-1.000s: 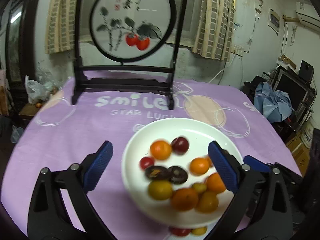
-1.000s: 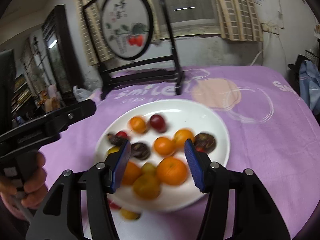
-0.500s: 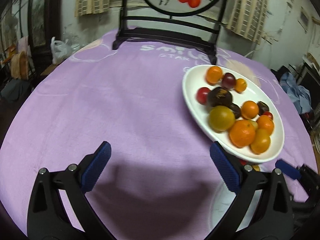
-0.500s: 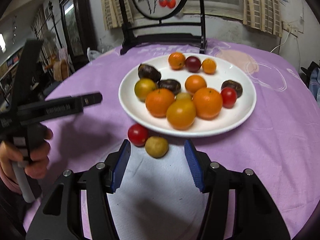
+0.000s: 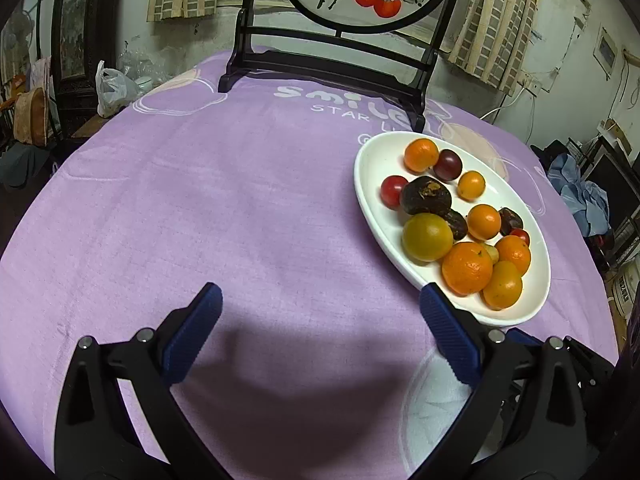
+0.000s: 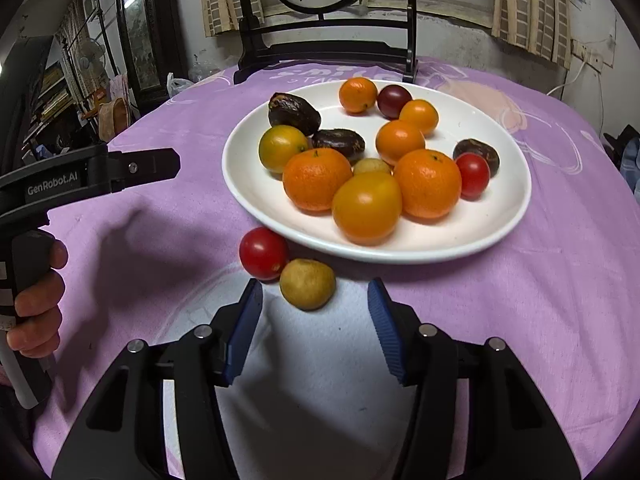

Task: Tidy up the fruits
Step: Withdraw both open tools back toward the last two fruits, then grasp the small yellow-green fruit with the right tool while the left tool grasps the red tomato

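Left gripper [image 5: 320, 312] spread wide over purple tablecloth [image 5: 224, 208]; fruit-filled white plate [image 5: 370, 188] right

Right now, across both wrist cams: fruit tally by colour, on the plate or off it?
Orange: 6
Yellow-green: 1
Dark brown: 3
Dark purple: 1
Red: 3, one on the cloth, one seen only by the left wrist
Tan: 2, one on the cloth
Total: 16, with 14 on the plate
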`<state>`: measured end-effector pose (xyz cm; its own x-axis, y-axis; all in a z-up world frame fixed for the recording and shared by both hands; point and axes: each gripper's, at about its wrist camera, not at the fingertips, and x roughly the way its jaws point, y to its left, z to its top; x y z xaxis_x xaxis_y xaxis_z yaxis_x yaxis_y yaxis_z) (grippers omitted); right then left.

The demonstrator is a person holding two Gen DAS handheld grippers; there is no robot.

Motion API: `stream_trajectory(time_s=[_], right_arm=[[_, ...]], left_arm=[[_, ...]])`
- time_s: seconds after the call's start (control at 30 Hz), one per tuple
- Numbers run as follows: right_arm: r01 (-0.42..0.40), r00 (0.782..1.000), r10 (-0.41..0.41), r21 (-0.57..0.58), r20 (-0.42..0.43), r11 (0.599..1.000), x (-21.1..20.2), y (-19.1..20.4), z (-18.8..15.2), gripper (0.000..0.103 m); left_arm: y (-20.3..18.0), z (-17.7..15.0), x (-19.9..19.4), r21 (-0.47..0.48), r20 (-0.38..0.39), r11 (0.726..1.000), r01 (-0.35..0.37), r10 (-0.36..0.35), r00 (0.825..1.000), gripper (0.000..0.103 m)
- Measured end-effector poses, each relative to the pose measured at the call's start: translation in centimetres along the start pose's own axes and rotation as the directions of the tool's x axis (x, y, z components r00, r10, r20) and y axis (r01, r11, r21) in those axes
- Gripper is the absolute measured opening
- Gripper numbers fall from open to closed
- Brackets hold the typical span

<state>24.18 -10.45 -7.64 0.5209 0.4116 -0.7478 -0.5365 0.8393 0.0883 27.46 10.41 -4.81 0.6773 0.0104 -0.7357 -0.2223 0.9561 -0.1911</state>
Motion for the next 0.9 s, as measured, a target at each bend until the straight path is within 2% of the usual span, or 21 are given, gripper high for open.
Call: stream_trajectory(time_s=[0.4,0.5,0.9], right_arm=[[-0.005,1.000,0.005,-0.008,-0.019,1.000,0.8,0.3,0.6,0.046],[-0.014,1.000,0.014,-0.005,-0.021,1.000,0.8,0.3,0.6,0.039],[-0.035,0.999,0.035,-0.011,-0.030,0.999,1.1,0.1,0.6,0.029]], left_arm=[[0.2,0.1,-0.1,-0.017,-0.009,1.000,0.008,-0.008,1.000,0.101],[0.2,0.1,-0.1,-0.019,-0.009,1.000,0.008,-0.008,1.000,0.101],[0.4,0.1,-0.3,-0.030,-0.010,0.999,0.013,-0.013,1.000,0.101]])
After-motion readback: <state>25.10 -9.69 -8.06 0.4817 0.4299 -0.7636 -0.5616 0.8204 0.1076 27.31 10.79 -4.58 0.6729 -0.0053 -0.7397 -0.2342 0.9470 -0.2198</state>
